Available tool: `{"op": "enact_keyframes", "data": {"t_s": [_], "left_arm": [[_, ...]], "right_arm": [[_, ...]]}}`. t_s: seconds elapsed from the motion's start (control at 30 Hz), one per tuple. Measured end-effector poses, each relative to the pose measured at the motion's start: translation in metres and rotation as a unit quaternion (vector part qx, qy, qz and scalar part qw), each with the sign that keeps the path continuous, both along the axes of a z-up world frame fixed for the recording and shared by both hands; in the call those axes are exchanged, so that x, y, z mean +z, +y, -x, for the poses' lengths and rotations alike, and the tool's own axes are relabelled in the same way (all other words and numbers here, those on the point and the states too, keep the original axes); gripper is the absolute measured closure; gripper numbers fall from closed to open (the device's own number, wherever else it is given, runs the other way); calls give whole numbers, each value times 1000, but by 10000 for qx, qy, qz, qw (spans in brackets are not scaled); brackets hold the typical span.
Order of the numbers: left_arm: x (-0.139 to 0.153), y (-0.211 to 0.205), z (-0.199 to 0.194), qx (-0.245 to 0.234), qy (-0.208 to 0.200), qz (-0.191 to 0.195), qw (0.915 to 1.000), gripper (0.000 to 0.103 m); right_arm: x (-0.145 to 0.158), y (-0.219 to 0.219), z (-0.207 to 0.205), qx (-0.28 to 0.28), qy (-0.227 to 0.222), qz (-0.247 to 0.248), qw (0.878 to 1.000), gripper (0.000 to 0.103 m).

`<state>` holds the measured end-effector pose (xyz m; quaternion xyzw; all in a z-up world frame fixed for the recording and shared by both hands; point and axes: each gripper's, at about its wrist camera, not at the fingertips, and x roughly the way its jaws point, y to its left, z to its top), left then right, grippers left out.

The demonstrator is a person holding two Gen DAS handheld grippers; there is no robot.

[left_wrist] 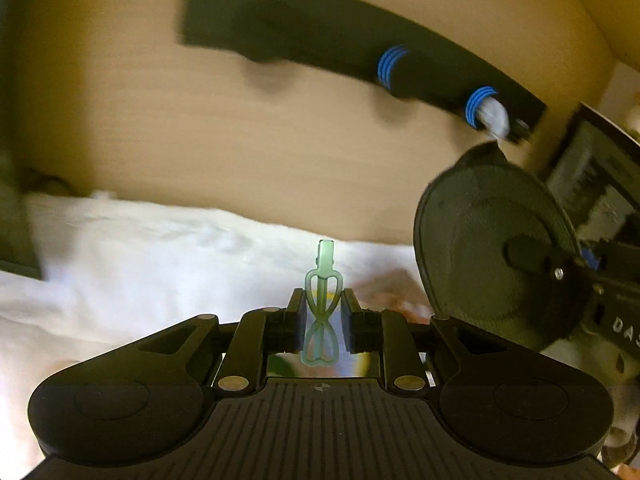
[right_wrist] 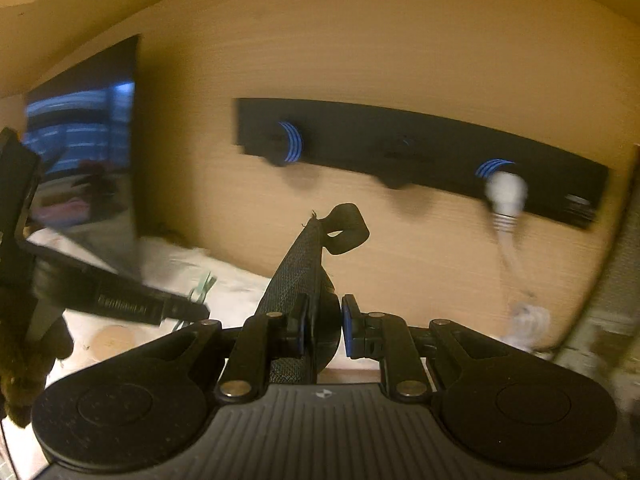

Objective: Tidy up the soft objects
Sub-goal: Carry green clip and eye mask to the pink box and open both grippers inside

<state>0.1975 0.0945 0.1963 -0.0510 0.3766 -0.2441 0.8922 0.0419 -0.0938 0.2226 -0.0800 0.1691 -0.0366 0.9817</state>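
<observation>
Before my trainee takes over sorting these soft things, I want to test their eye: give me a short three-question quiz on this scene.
1. True or false: the left hand-held gripper is shut on a green clip.
2. What does the right hand-held gripper hold? A) a white towel B) a black round pouch with a loop C) nothing
3. Fill in: the black rack on the wooden wall carries pegs ringed in ____.

Key: 1 true; 2 B; 3 blue.
</observation>
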Motion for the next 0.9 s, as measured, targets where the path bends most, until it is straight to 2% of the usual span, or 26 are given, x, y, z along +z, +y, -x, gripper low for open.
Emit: {"op": "enact_keyframes", "data": {"t_s": [0.17, 0.33, 0.57, 0.67, 0.77, 0.9], "left_arm": [[-29, -53, 1, -412, 396, 179, 9982, 82], [-59, -92, -2, -573, 739, 251, 9953, 82], [-109, -124, -31, -776, 990, 406, 9912, 82], [-141, -122, -58, -822, 1731, 702, 9789, 82], [-144, -107, -64, -495, 1598, 812, 9826, 82], [-131, -84, -69, -443, 1535, 1234, 9794, 82]], "right_arm": [[-4, -49, 18, -513, 0, -84, 9986, 86], [-15, -80, 33, -864, 35, -147, 9961, 86], [-36, -103, 30, -953, 184, -335, 9947, 86], [-50, -105, 20, -920, 352, -459, 9941, 86], [-69, -105, 8, -842, 549, -645, 9928, 86], [-103, -105, -17, -860, 895, -1019, 9870, 86]]}}
